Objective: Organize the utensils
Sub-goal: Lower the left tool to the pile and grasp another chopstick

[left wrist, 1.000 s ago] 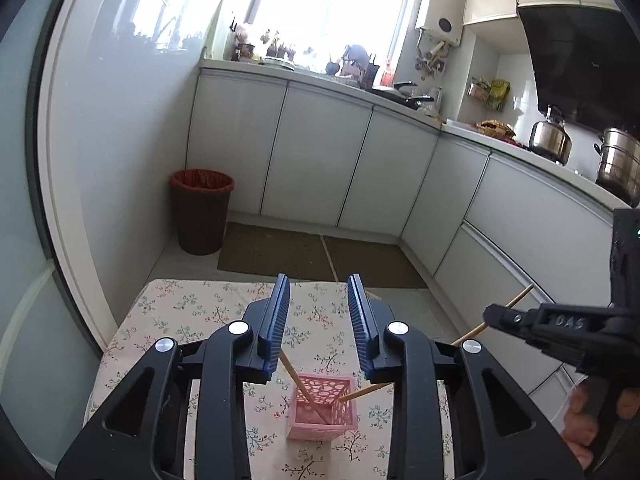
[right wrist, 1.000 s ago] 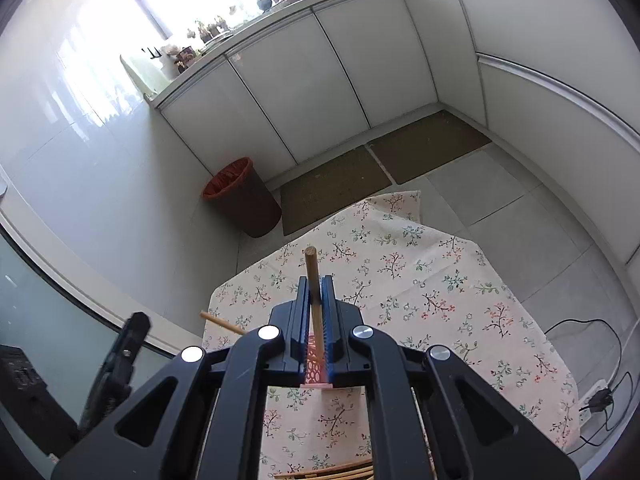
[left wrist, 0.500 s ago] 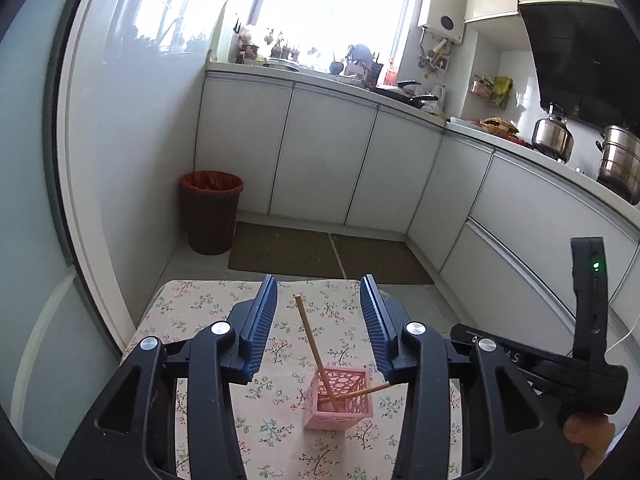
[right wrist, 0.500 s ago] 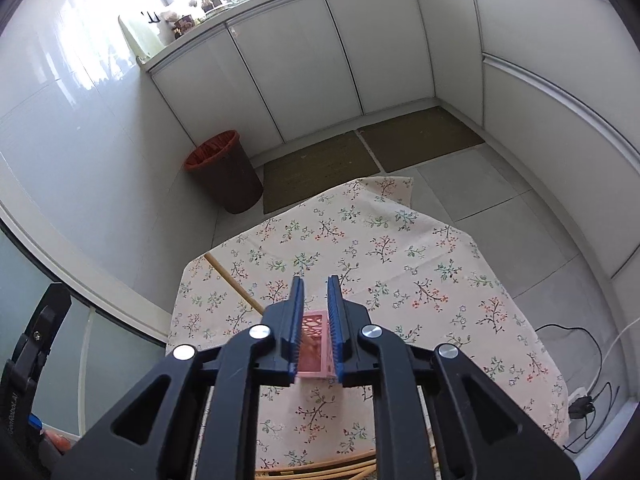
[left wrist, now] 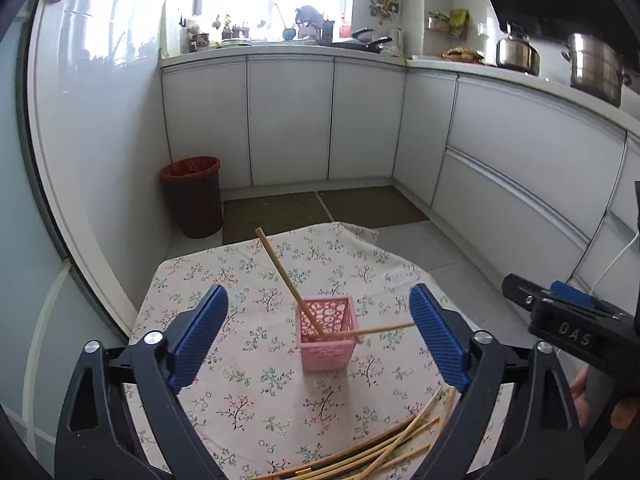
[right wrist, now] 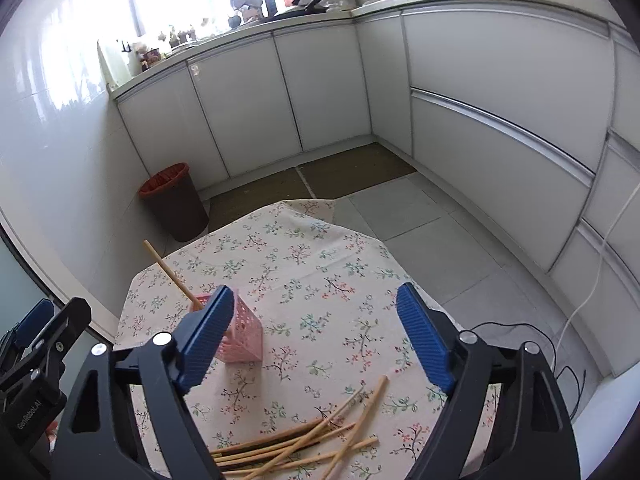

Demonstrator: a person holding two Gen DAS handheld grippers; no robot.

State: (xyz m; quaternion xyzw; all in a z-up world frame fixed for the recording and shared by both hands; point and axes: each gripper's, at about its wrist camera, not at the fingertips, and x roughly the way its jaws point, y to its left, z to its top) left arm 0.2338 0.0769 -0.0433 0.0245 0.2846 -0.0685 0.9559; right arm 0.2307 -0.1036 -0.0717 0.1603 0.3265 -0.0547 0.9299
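At the far left of the kitchen floor a brown bin stands against the white cabinets, well apart from the table with its flowered cloth. The left gripper hangs above the table with its jaws spread wide and nothing between them. Between those jaws in the left wrist view sits the pink basket, upright, with 2 chopsticks in it: one leans up and away to the left, the other lies low, almost level, pointing right.

Further right and nearer the table's front edge lies the loose pile of chopsticks, perhaps 8 or so, though they overlap too much to count for certain. Their long axes run mostly left to right, fanning upward at the right end. The right gripper is also wide open and holds nothing; the pile lies just below and in front of its jaws, and the basket sits to its left, partly behind its left finger.

The right gripper looks the nearer one to the pile, so the next pick likely falls to it, closing across a stick's long axis.
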